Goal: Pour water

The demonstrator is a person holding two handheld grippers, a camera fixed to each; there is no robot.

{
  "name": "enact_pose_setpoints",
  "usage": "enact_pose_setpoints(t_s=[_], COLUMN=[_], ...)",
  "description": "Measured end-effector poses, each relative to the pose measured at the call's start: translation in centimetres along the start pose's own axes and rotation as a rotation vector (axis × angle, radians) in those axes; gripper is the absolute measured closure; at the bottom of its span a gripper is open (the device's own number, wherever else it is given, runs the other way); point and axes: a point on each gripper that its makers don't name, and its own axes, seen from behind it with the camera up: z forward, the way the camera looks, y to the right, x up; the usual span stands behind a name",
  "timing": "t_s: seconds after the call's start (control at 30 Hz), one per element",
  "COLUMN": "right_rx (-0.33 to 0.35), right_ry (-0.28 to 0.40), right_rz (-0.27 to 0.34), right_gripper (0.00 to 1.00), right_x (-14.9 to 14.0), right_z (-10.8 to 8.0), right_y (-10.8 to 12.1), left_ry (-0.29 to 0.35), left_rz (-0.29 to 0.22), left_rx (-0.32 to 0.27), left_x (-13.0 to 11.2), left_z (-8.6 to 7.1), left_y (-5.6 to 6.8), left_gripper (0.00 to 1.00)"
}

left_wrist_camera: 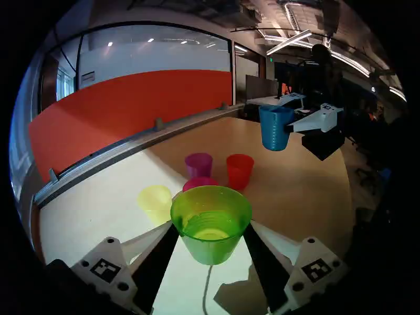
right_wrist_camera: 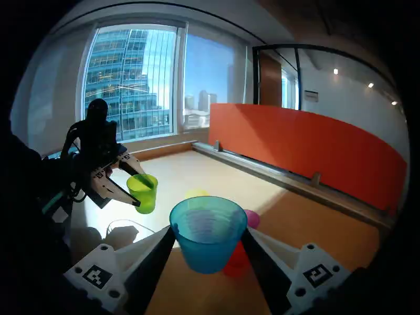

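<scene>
While you look along the left gripper view, your left gripper (left_wrist_camera: pixel 211 231) is clamped on the green cup (left_wrist_camera: pixel 211 249), one finger pressing each side, and the cup sits upright just above the bench (left_wrist_camera: pixel 294 184). A pale patch lies at the cup's bottom; whether it is water is unclear. Right behind its rim peeks the pink cup (left_wrist_camera: pixel 200 182), with the purple cup (left_wrist_camera: pixel 199 164) and red cup (left_wrist_camera: pixel 239 170) farther back and the yellow cup (left_wrist_camera: pixel 155 202) off to the left. A cable (left_wrist_camera: pixel 207 286) runs across the bench below the green cup. Up on the right, well above the bench, the right gripper (left_wrist_camera: pixel 283 127) holds the blue cup (left_wrist_camera: pixel 273 137) upright. An orange partition (left_wrist_camera: pixel 131 110) lines the bench's far edge.

Moving to the right gripper view, the right gripper (right_wrist_camera: pixel 208 236) grips the blue cup (right_wrist_camera: pixel 208 252) between both fingers, upright. The cup hides most of the red cup (right_wrist_camera: pixel 237 265); the pink cup (right_wrist_camera: pixel 252 218) shows at its right rim and the yellow cup (right_wrist_camera: pixel 197 193) just beyond it. To the left, the left gripper (right_wrist_camera: pixel 140 189) holds the green cup (right_wrist_camera: pixel 143 198) over the bench (right_wrist_camera: pixel 294 220), well apart from the blue one, before a window (right_wrist_camera: pixel 131 79).
</scene>
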Motion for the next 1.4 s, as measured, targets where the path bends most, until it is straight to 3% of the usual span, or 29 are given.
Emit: enact_pose_setpoints(t_s=[0.8,1.4], right_rx=[0.01,0.025], right_ry=[-0.122,-0.174], right_rz=[-0.017,-0.02], right_gripper=[0.09,0.09], right_x=[-4.8,-7.0], right_z=[1.3,2.2], right_y=[0.2,-0.1], left_ry=[-0.109,-0.23], left_rz=[0.016,0.038], left_rx=[-0.008,-0.046], left_x=[-2.8,-5.7], left_z=[1.0,3.3], left_y=[-0.4,-0.5], left_gripper=[0.17,0.17])
